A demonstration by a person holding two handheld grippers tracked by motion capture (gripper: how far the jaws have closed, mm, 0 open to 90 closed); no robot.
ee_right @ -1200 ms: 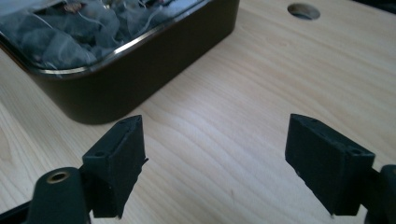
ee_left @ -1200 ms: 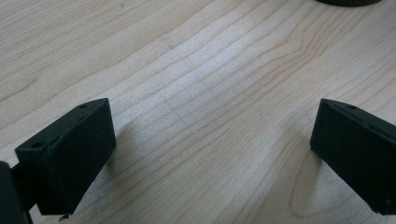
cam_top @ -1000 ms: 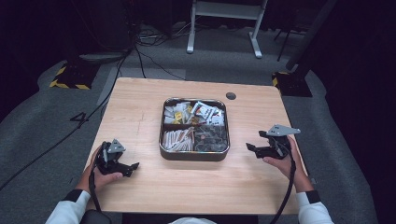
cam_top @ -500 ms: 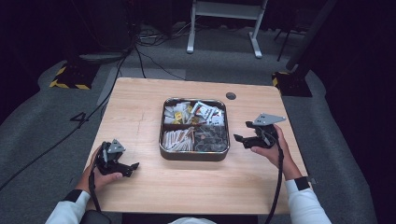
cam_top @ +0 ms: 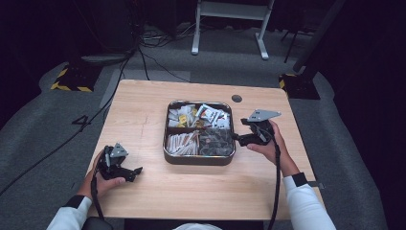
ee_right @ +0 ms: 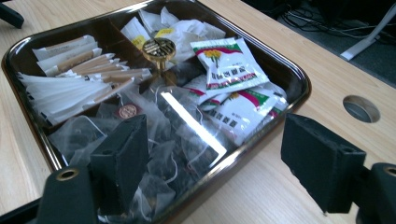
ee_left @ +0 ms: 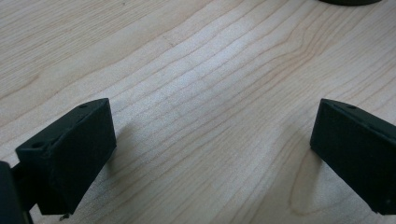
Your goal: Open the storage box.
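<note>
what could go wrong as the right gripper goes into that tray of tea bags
The right gripper is open at the tray's rim, one jaw over the clear tea bags. They lie heaped and overlapping, so a pinch may lift several or snag a string. A jaw could also catch the rim and shift the tray.

Left gripper (cam_top: 136,171): black, blocky jaws (ee_left: 70,154) with small screw holes, grey three-cornered plate on top, black cable trailing; right gripper (cam_top: 236,139): black, matte wedge-shaped jaws, brass-coloured screws at the base (ee_right: 67,174), larger grey plate (cam_top: 262,115), black cable looping back; sleeves (cam_top: 306,206): white, with dark cuffs at both wrists.
</note>
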